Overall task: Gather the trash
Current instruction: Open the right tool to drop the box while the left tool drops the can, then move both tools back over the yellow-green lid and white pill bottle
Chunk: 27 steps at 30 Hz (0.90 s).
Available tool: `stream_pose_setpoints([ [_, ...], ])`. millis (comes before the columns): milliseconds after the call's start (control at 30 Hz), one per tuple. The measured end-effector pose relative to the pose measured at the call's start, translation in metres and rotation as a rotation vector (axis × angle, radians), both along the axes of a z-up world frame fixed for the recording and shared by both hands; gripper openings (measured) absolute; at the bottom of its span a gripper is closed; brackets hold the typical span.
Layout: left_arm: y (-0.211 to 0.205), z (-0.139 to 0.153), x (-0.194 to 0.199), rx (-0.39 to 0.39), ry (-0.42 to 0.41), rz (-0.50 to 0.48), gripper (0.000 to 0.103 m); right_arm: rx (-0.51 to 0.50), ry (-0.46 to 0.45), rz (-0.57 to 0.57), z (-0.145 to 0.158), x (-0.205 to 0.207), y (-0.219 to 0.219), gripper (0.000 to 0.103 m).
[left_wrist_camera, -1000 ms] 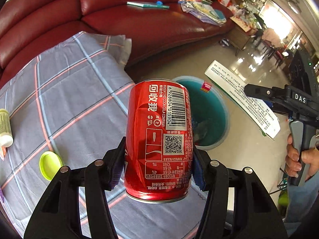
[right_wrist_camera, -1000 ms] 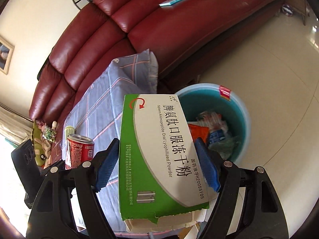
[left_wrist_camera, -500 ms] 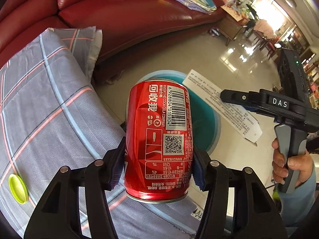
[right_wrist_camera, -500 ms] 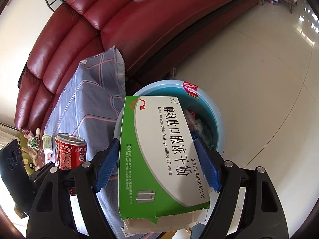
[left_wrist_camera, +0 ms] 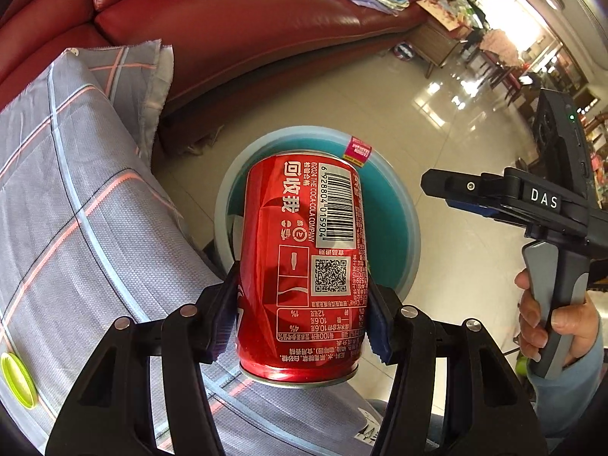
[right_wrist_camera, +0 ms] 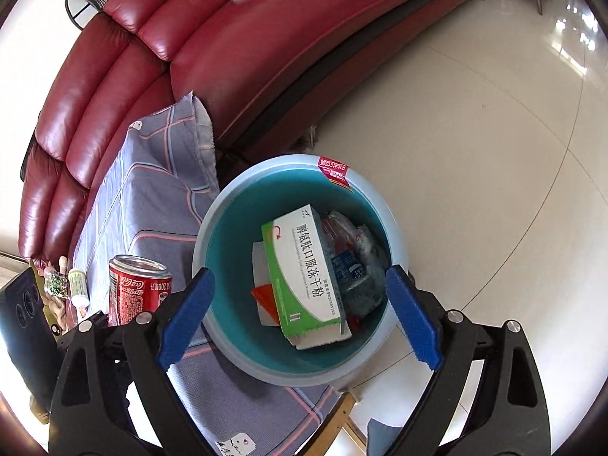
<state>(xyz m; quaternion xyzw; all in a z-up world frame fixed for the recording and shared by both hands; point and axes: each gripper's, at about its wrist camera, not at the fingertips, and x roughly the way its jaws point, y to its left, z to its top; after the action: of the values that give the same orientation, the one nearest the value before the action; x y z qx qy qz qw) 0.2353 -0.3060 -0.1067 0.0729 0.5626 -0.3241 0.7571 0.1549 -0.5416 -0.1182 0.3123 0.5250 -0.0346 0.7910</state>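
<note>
**Box released, can held over the bin**

Right gripper [right_wrist_camera: 300, 319], angled steeply down, jaws just opened wide; green medicine box [right_wrist_camera: 304, 269] lies inside teal bin [right_wrist_camera: 212, 235]. Left gripper [left_wrist_camera: 300, 319] clamps red Coca-Cola can [left_wrist_camera: 304, 250] above the bin.

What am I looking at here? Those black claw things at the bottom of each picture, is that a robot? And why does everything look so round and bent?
No robot: a person holds a two-finger gripper in each hand, and each carries a wide-angle camera looking along its fingers, which bends the picture. One picture is from the left gripper, which is clamped on a red can above a blue bin on the floor. The other is from the right gripper; its jaws have just been opening and hold nothing, and a green box lies in the bin among other rubbish. Beside the bin is a table under a plaid cloth with a green lid on it. The person's right hand shows in the left picture.
</note>
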Motion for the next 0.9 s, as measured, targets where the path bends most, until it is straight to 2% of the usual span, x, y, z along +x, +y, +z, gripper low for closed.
stream_pose_setpoints([
  [233,-0.011,-0.003,0.009,0.005,0.004,0.006,0.059,-0.005,0.003,-0.021,0.005,-0.001,-0.002,0.087],
  [267,-0.013,-0.005,0.01,0.01,0.008,0.01,0.064,-0.01,0.003,-0.022,0.007,-0.002,-0.002,0.088],
  [333,-0.015,-0.005,0.009,0.018,0.009,0.021,0.084,-0.012,0.002,-0.027,0.01,-0.003,-0.002,0.09],
  [433,-0.011,-0.001,0.007,0.025,-0.023,0.041,0.095,-0.018,0.001,-0.029,0.014,-0.004,0.0,0.091],
  [900,0.046,0.019,-0.005,-0.009,-0.033,0.13,0.098,-0.056,0.015,0.031,0.031,0.0,0.047,0.091],
])
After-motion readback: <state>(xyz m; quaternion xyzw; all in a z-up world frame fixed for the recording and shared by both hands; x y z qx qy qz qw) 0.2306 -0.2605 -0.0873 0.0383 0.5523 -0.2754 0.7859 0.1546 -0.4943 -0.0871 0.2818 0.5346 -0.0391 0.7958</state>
